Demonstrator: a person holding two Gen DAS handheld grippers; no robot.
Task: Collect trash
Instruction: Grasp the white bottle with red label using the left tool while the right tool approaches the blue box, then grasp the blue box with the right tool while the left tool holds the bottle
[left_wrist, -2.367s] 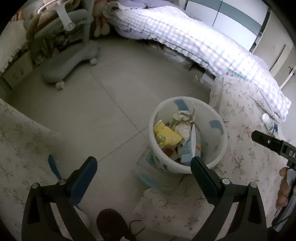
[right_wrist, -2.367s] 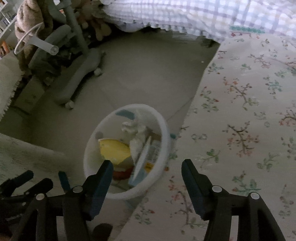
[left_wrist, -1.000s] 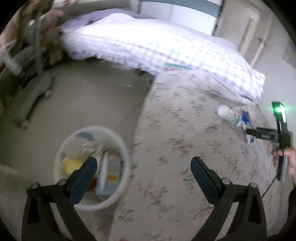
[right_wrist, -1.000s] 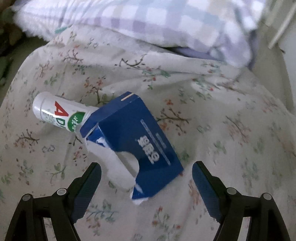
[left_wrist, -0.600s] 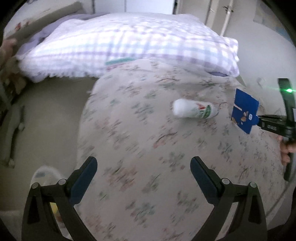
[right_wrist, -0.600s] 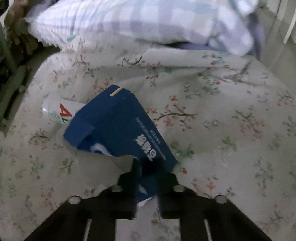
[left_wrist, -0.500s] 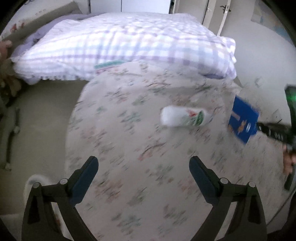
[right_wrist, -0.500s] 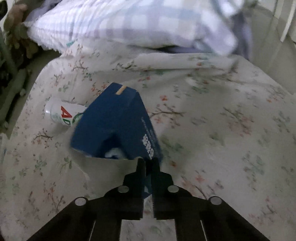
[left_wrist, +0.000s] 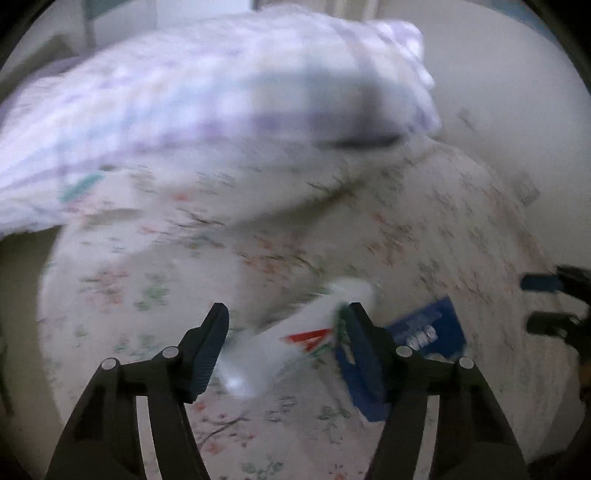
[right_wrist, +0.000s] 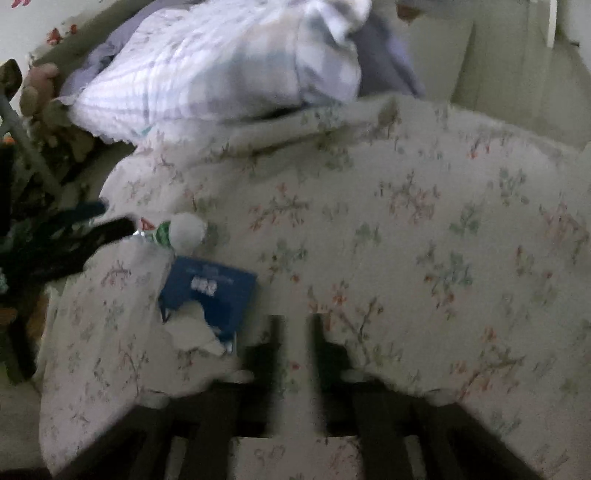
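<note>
A white bottle (left_wrist: 295, 341) with a red and green label lies on the flowered bedspread (left_wrist: 147, 295), slanting between the fingers of my left gripper (left_wrist: 288, 314). Its jaws are closing around the bottle, and a gap still shows on the left side. A torn blue carton (right_wrist: 214, 291) lies flat on the bedspread, just left of my right gripper (right_wrist: 297, 321). That gripper's jaws are opening and hold nothing. The right wrist view also shows the bottle (right_wrist: 181, 229) and the left gripper (right_wrist: 107, 218) beside it. The left wrist view shows the carton (left_wrist: 424, 332) behind the right finger, and the right gripper (left_wrist: 543, 304) at the frame's edge.
A checked pillow or quilt (right_wrist: 221, 62) lies at the far end of the bed. The floor (left_wrist: 22, 266) drops away at the left. Stuffed toys (right_wrist: 40, 92) sit at the far left. Both views are blurred by motion.
My right gripper has let go of the blue carton, which now lies on the bedspread, and its jaws have parted. My left gripper has swung over to the bottle and narrowed around it.
</note>
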